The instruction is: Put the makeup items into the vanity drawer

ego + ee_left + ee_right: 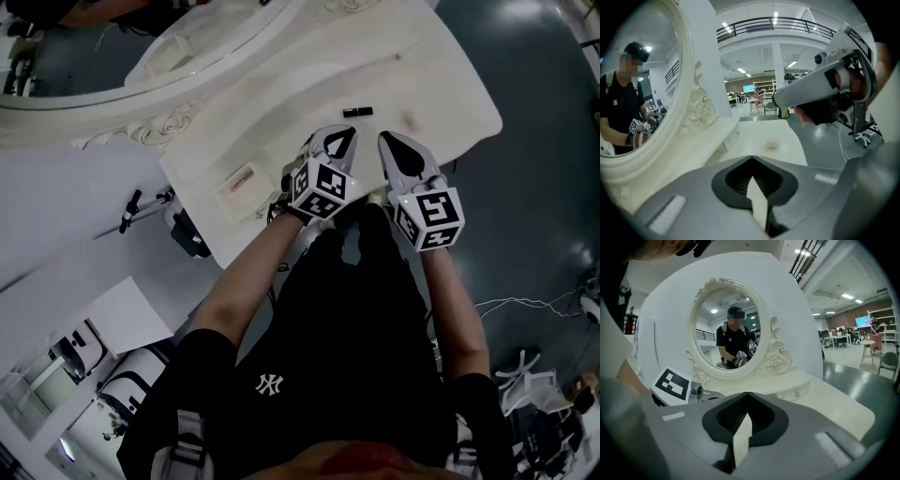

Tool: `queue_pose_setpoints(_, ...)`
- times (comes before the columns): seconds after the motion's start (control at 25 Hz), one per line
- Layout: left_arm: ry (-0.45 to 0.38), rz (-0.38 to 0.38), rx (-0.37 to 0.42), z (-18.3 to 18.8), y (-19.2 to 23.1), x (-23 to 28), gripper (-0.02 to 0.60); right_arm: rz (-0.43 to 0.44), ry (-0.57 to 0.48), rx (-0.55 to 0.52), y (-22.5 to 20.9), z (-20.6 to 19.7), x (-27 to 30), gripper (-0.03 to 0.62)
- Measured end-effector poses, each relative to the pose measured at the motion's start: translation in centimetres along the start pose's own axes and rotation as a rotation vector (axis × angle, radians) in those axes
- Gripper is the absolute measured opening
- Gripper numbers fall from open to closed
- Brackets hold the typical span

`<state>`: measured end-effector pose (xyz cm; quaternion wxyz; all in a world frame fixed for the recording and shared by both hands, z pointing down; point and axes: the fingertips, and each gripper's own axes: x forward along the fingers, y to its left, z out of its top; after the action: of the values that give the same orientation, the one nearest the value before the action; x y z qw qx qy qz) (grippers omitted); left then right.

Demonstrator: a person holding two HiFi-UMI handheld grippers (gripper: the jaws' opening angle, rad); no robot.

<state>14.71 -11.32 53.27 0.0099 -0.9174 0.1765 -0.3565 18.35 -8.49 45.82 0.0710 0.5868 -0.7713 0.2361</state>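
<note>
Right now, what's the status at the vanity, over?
Left gripper shut, empty. Right gripper shut, empty. Black tube lies on vanity top, untouched, nothing blocking it.

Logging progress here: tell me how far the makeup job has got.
Done: nothing. The dark tube and the cream case lie on the vanity top, and no drawer shows open. In hand: nothing. The left gripper and right gripper are shut and empty near the front edge. Left: open a drawer, then stow both items.

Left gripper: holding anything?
No, the left gripper has its jaws shut tip to tip, with nothing between them.
</note>
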Motion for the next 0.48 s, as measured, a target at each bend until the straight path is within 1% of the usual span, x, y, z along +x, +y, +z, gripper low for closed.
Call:
queue_pose_setpoints(0.28,0.094,-0.012,0.047,-0.8,0.6,5.0,0.0,0.041,0.047,0.037,-3.7,-1.6,1.4,0.021)
queue_pose_setpoints(0.48,0.145,-0.022,0.073,-1.5,1.4,8.0,0.0,0.065,0.075,0.058,-6.1,-2.4,2.7,0.021)
